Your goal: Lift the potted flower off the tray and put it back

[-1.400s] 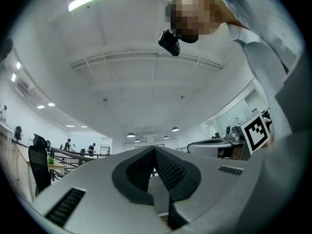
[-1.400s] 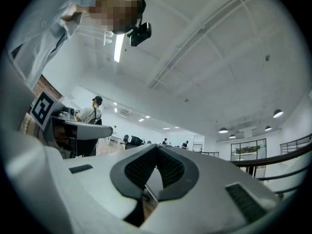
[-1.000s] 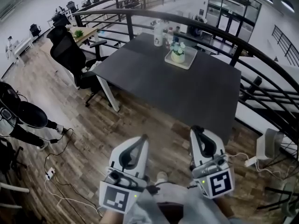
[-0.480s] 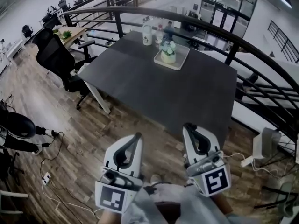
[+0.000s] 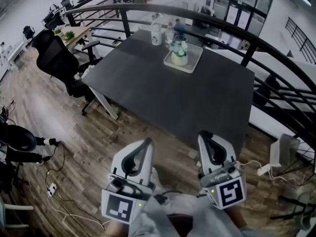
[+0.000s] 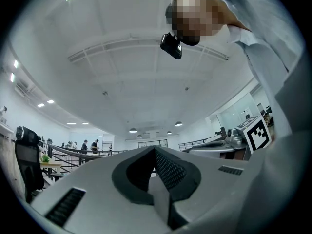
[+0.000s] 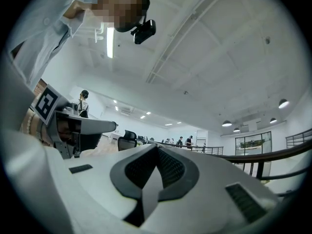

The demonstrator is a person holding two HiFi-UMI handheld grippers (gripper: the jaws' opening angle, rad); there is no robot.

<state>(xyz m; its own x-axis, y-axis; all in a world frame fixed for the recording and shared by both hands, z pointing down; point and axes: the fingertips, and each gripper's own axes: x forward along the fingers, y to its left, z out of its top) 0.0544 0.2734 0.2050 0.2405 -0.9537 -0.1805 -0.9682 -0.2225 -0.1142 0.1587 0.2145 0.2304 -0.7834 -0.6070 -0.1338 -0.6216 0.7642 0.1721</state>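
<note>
left gripper [image 5: 146,143] and right gripper [image 5: 205,136] are both closed tight with nothing between the pads. each gripper view shows the pads meeting, below only the ceiling [image 6: 141,82] and a railing [image 7: 287,152]. the head view alone shows the potted flower [image 5: 179,53] standing in its tray [image 5: 196,59] at the far side of the dark table [image 5: 173,95], well apart from both grippers.

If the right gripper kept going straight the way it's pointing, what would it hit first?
Likely the potted flower on the tray across the dark table, though the right gripper tilts slightly up and might pass over it; height is unclear.
</note>
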